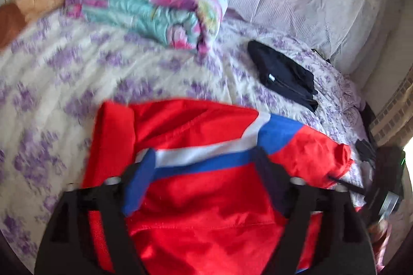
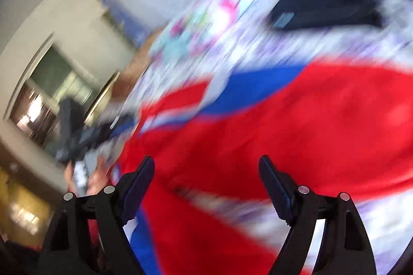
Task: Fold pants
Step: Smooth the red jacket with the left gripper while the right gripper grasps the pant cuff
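red track pants (image 1: 206,202) folded on the floral bedsheet (image 1: 77,84), both grippers spread wide above them.

left gripper (image 1: 204,166) at the lower centre of its view, jaws open over the red fabric with its blue and white stripe, nothing pinched. right gripper (image 2: 206,171) likewise open in its blurred view, pants beneath. a folded dark garment (image 1: 284,78) lies right of centre, a rolled pastel blanket (image 1: 155,9) at upper left.
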### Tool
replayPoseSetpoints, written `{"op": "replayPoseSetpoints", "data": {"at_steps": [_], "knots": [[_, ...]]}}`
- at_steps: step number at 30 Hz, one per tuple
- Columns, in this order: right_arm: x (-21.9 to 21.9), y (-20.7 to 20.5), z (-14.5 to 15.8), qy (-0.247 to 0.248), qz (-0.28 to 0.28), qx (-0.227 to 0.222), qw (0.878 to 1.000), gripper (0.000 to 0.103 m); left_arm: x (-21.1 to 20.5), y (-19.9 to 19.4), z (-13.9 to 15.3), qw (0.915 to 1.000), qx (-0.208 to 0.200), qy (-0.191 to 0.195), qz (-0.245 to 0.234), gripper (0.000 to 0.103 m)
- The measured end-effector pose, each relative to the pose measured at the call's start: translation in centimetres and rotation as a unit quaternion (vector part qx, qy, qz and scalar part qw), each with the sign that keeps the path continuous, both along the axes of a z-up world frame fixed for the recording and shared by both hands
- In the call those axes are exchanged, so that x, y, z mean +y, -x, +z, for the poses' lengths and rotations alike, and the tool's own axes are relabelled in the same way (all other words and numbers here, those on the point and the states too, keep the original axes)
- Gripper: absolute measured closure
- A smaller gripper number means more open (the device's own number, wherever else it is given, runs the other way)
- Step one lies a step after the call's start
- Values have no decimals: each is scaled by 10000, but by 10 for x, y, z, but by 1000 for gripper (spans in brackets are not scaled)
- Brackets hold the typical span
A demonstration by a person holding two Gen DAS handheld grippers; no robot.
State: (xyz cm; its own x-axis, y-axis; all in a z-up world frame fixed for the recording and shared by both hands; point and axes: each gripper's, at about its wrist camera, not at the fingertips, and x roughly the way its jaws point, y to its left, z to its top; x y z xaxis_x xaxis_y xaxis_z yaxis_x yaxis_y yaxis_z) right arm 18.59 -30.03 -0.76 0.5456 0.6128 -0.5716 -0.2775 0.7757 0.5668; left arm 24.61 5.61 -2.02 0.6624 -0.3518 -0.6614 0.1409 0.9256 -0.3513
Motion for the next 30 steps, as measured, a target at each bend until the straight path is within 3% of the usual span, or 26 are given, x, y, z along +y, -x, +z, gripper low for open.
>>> {"op": "replayPoseSetpoints", "data": {"at_steps": [2,5,7,8,10,12,14,16,20,25,28,30], "knots": [[-51,-6,3,-91,-763,85,9970,11,1,-3,-5,9998,-44,-67,157,15],[-120,-10,-19,-443,-1441,627,9866,11,13,-14,-29,9981,498,282,242,16],[-169,0,-37,-243,-2383,886,9668,14,22,-16,-32,9968,552,526,250,17],[-186,9,-41,-377,-2630,833,9605,19,26,-15,-31,9959,526,694,251,17],[-215,32,-47,-1327,-2737,750,9497,20,30,-16,-34,9946,565,832,257,17],[-231,56,-41,-1671,-2866,573,9416,19,27,-16,-35,9952,548,770,249,16],[-236,72,-36,-1462,-2968,391,9429,19,23,-14,-34,9964,510,626,245,16],[-238,75,-43,-1228,-3091,510,9417,22,16,-14,-34,9978,462,409,246,16],[-253,68,-57,-1472,-3265,733,9308,33,7,-10,-35,9990,380,39,242,13],[-255,38,-77,-1489,-3246,1097,9276,82,0,-12,-36,9990,368,-198,141,8],[-257,44,-73,-1649,-3335,902,9238,84,0,-11,-36,9990,355,-224,132,8],[-248,60,-55,-1509,-3290,555,9305,85,0,-11,-36,9991,358,-183,133,8]]}}
